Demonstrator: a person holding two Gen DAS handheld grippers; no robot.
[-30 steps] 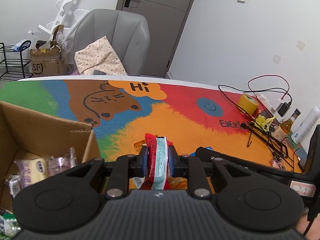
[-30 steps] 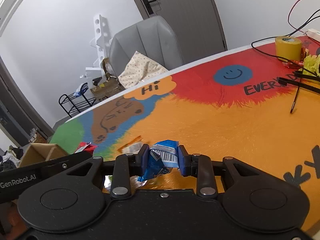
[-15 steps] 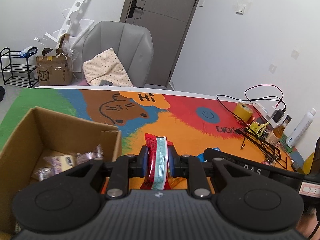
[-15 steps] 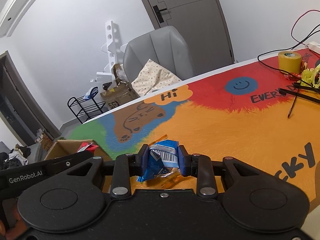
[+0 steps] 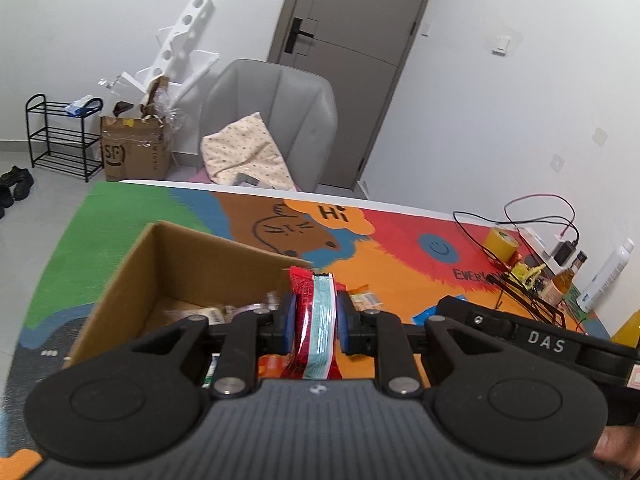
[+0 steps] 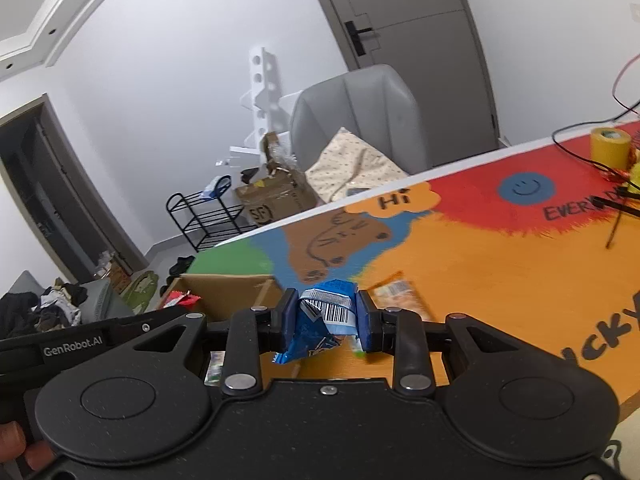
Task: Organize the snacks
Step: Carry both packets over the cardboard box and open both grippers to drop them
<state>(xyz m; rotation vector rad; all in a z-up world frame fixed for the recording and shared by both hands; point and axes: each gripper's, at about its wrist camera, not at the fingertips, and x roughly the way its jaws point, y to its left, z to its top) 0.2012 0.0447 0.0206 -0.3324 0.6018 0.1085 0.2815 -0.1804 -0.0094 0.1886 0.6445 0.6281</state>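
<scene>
Both grippers rose and drew back from the table [image 5: 400, 272]. The left gripper [image 5: 316, 320], clamped on the red pack [image 5: 314, 312], came over the near right corner of the box [image 5: 192, 264], whose open inside lay ahead-left. The right gripper [image 6: 326, 318], with the blue pack [image 6: 320, 320], lifted clear, leaving an orange packet [image 6: 394, 294] just ahead-right.

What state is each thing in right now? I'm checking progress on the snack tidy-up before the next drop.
left gripper: shut on the red snack packet.
red snack packet: held upright, off the table.
right gripper: shut on the blue snack packet.
blue snack packet: crumpled, held off the table.
cardboard box: open, some wrapped snacks inside.
orange snack packet: lying flat on the table.
door: closed.
</scene>
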